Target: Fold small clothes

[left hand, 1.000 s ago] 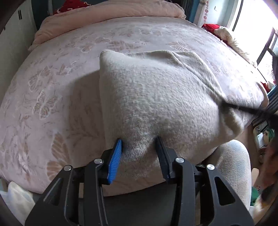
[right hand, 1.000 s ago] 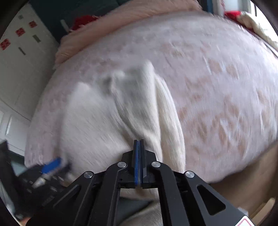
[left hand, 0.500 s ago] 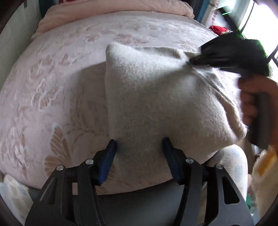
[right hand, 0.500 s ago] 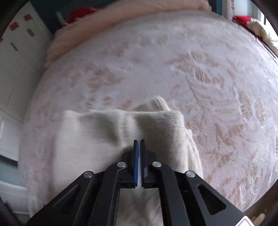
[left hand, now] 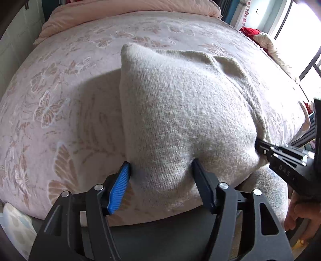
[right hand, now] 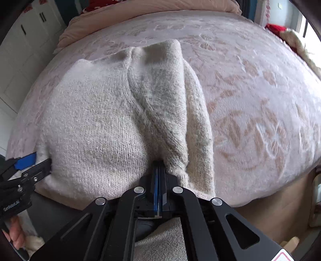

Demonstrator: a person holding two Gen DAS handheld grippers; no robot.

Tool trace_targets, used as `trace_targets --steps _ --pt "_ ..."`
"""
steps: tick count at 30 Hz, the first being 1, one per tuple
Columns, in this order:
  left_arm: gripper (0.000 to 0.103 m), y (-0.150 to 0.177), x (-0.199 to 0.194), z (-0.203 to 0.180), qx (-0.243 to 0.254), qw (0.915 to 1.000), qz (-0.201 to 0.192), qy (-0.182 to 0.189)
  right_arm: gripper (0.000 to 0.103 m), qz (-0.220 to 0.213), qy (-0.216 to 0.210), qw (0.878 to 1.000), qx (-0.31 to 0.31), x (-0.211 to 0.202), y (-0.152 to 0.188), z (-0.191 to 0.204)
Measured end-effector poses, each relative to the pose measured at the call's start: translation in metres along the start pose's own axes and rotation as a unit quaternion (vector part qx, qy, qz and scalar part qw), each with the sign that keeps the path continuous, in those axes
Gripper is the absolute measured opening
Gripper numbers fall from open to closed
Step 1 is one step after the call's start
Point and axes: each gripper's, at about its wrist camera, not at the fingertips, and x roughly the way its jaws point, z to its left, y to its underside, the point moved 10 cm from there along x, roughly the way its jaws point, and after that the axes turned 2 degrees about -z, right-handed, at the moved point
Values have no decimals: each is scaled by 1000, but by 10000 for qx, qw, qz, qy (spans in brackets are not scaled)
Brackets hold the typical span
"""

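Note:
A cream knitted sweater [left hand: 180,112] lies folded on the pink butterfly-pattern bedspread [left hand: 60,84], near the bed's front edge. My left gripper [left hand: 160,170] is open, its fingers on either side of the sweater's near hem. My right gripper [right hand: 159,168] is shut at the sweater's [right hand: 96,124] near right edge, against a folded strip of knit; whether cloth is pinched between the pads is unclear. The right gripper also shows at the right of the left wrist view [left hand: 258,147]. The left gripper also shows at the left of the right wrist view [right hand: 30,162].
A pink duvet [left hand: 130,10] is bunched at the bed's far end. Red and cream cloth [left hand: 258,36] lies by the window at the far right. White cupboards [right hand: 26,50] stand left of the bed. A grey-trousered leg [left hand: 266,180] is at the bed's edge.
My right gripper has swung back from the sweater's far right corner to its near right edge, leaving the right side folded over. My left gripper stays open at the hem.

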Motion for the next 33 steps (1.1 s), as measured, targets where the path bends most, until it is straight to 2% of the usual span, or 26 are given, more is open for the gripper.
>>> trace_targets --steps 3,4,5,6,7,8,9,11,15,17,21,22,23,24,25,26,28,30,31,33 --pt "63 -5 -9 3 -308 9992 -3 248 0 -129 -290 9993 203 -21 -7 -3" --pt "70 -7 -14 6 -460 9982 -38 375 2 -231 -481 9979 364 -31 -7 -5" --pt "75 -11 -22 10 -699 9958 -130 581 12 -359 -665 9955 569 -41 -10 -11" --pt "85 -15 -28 15 -890 9934 -246 684 26 -441 -676 9944 684 -46 -13 -17" --pt "89 -19 -32 20 -1041 9914 -359 712 68 -522 -527 9945 745 -47 -18 -24" --pt "89 -25 -34 26 -1164 9895 -450 728 78 -681 -322 9944 737 -48 -25 -33" --pt "90 -27 -32 27 -1188 9893 -445 727 78 -760 -277 9943 691 -46 -30 -37" --pt "91 -31 -19 29 -1268 9888 -273 735 78 -649 -535 9936 759 -32 -37 -38" --pt "91 -30 15 24 -1433 9855 196 889 78 -74 -1218 9866 1084 11 -37 -29" --pt "93 -30 26 17 -1409 9846 268 995 87 88 -1343 9815 1362 31 -31 -29" --pt "98 -28 46 16 -1568 9813 404 1040 95 -19 -1720 9671 1873 38 -26 -31" --pt "98 -27 49 15 -1660 9785 467 1134 94 3 -1694 9677 1864 39 -26 -30" --pt "98 -26 51 15 -1725 9766 505 1183 89 23 -1689 9682 1847 39 -25 -29" --pt "98 -26 52 17 -1784 9745 549 1248 78 47 -1823 9654 1865 39 -26 -25" --pt "94 -27 53 16 -1788 9729 602 1333 54 109 -2129 9570 1969 39 -27 -20" --pt "88 -27 51 13 -1743 9726 621 1410 46 144 -2198 9519 2131 37 -28 -20" --pt "69 -30 44 14 -1657 9727 664 1481 37 110 -2172 9528 2116 27 -31 -18" --pt "54 -35 33 14 -1670 9711 621 1587 34 20 -2175 9523 2141 13 -34 -14" --pt "50 -37 25 15 -1662 9707 572 1637 33 -25 -2191 9523 2123 5 -35 -10" --pt "48 -41 5 19 -1572 9725 468 1651 33 -62 -2248 9522 2068 -15 -33 5"
